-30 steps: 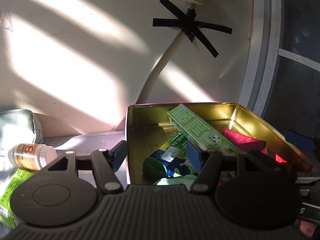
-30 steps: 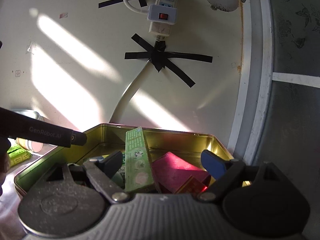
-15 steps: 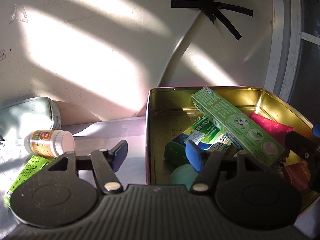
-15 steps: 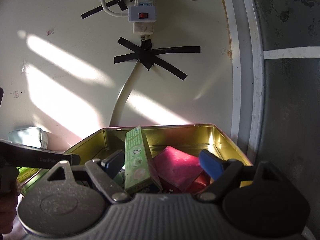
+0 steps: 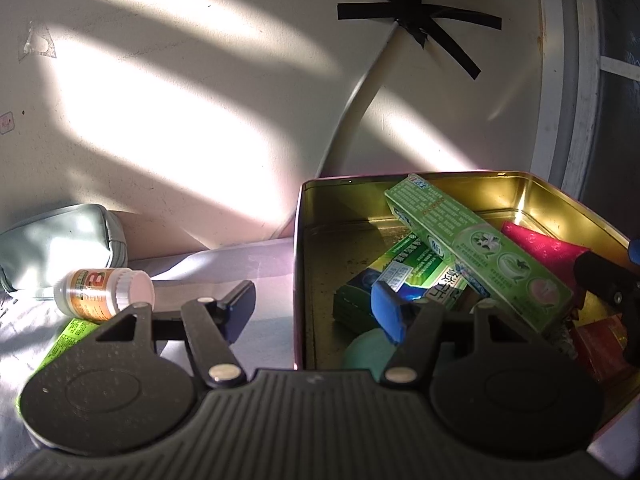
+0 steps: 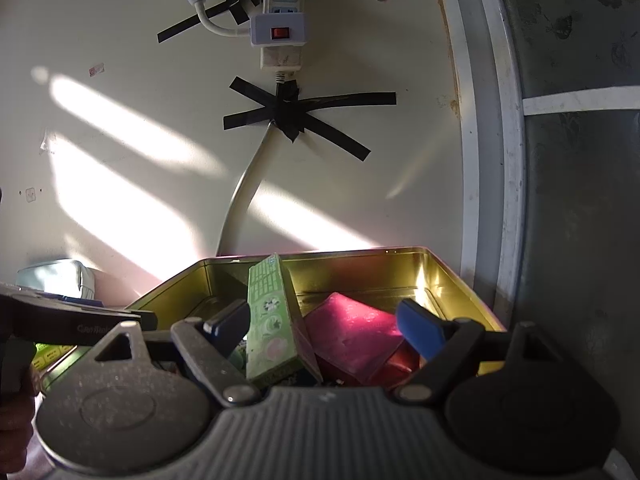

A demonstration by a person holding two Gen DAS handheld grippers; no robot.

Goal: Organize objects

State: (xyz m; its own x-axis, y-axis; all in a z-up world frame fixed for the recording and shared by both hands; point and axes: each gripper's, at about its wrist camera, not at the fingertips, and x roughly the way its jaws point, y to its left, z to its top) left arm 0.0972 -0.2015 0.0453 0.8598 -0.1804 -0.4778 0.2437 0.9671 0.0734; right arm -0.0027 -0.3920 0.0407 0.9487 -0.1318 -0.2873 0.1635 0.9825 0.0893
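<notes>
Parking the left gripper (image 5: 312,308) right over the left wall of the gold tin (image 5: 520,188), keeping its fingers about halfway apart, one outside the tin and one inside. Not pinching the wall or anything else.

Holding the right gripper (image 6: 324,328) over the near edge of the tin, pointing in toward the back. Keeping those fingers wide, though having just been closing them a little. Seeing the long green box (image 6: 268,320) and the pink packet (image 6: 352,336) between them from the right wrist view, but not pressing on either.

Already sitting inside the tin:
- leaning the long green box across the middle, its far end up against the back wall
- tucking the pink packet in on the right side
- lying flat on the bottom under the green box, a dark green and blue box (image 5: 400,264)
- hugging the near edge, a teal round thing (image 5: 368,350)
- squeezing into the near right corner, a red box (image 5: 600,344)

Still waiting outside, left of the tin on the white tabletop (image 5: 224,264):
- lying on its side, a small pill bottle (image 5: 100,294), cap pointing toward the tin
- peeking out from under the bottle, a bright green pack (image 5: 68,340)
- slumping against the wall further left, a pale pouch (image 5: 56,244)

Hanging on the wall above the tin, a power strip (image 6: 282,24) with black tape (image 6: 296,112) crossing over its cable.
</notes>
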